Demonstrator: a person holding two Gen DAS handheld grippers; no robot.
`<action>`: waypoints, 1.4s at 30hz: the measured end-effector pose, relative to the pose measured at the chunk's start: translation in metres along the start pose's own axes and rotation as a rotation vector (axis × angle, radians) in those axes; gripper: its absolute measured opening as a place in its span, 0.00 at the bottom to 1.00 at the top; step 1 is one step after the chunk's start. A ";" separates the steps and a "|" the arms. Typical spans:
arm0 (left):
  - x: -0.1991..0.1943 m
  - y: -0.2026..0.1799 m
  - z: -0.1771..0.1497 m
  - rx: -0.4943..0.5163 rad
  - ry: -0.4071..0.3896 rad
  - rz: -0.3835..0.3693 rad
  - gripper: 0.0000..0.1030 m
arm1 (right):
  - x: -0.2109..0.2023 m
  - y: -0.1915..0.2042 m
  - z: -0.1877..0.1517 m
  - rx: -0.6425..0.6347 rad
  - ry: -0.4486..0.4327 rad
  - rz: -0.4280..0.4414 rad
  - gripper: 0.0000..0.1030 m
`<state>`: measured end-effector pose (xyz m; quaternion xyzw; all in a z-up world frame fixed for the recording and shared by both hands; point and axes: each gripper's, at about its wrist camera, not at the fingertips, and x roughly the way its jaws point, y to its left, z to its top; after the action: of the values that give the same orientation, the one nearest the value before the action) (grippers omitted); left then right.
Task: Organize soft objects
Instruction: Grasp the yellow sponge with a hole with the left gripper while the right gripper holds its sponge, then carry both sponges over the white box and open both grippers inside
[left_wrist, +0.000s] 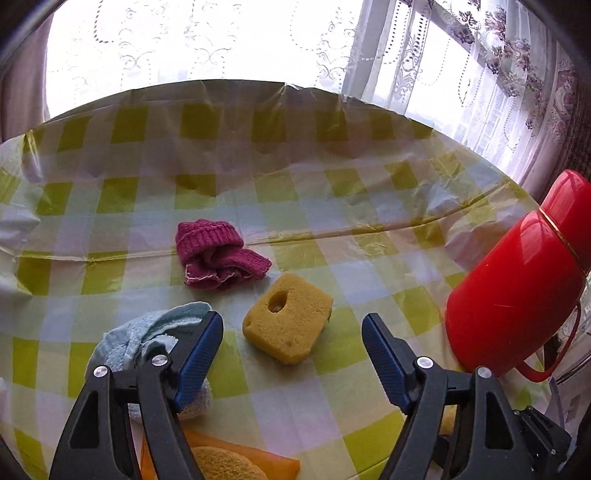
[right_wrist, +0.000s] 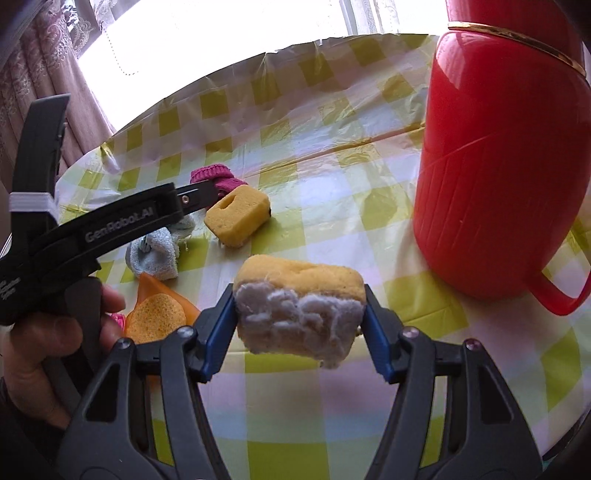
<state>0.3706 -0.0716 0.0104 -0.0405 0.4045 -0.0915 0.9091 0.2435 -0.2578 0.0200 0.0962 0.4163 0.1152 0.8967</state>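
My right gripper (right_wrist: 299, 297) is shut on a yellow sponge with a fuzzy grey-white face (right_wrist: 301, 321), held just above the table. My left gripper (left_wrist: 291, 323) stands open, its blue pads either side of a yellow sponge with a hole (left_wrist: 295, 336) that lies on the cloth beyond them, untouched. In the right wrist view a hand (right_wrist: 44, 343) holds that left gripper (right_wrist: 201, 194) over the same sponge (right_wrist: 238, 216). A pink knitted sock (left_wrist: 218, 254) lies behind it. A light blue fluffy cloth (left_wrist: 144, 332) sits beside the left finger.
A tall red thermos jug (right_wrist: 498, 166) with a handle stands at the right, close to both grippers. An orange holder with a round yellow sponge (right_wrist: 157, 314) lies at the near left. The green-checked plastic tablecloth (left_wrist: 332, 206) runs back to curtained windows.
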 end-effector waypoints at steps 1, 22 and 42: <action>0.007 -0.002 0.001 0.017 0.014 0.007 0.76 | -0.004 -0.003 -0.002 0.001 0.000 0.001 0.64; 0.002 -0.027 -0.022 0.100 0.112 -0.005 0.43 | -0.117 -0.122 -0.046 0.116 -0.007 -0.165 0.64; -0.122 -0.216 -0.088 0.293 0.079 -0.481 0.43 | -0.200 -0.299 -0.093 0.323 0.053 -0.485 0.64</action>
<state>0.1961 -0.2592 0.0723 0.0002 0.4009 -0.3637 0.8409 0.0847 -0.5938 0.0258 0.1325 0.4633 -0.1680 0.8600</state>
